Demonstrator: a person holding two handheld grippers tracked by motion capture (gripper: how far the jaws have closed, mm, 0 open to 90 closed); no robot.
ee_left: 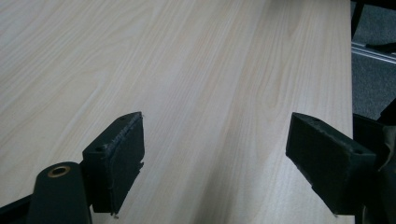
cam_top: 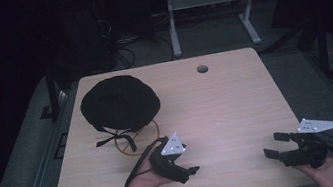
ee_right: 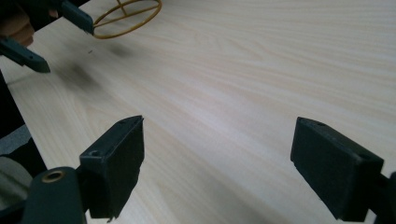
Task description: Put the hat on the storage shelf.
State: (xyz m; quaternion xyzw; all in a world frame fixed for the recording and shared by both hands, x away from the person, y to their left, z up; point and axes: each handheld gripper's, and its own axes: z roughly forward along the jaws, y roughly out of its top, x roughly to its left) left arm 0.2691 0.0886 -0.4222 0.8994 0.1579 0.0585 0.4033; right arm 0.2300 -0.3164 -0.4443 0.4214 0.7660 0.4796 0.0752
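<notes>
Both grippers' fingers apart, empty; domed black hat point(cam_top: 119, 103), thin yellow ring point(cam_top: 131, 140), pale woodgrain table point(cam_top: 226, 99)

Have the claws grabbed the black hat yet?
Not yet. The black hat lies untouched on the table, over a yellow wire ring. The left claw and right claw are both open and empty, so nothing is in hand. Everything looks left to do.

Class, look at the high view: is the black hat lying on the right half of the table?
No, the black hat lies on the far left part of the table, beyond the left gripper.
</notes>
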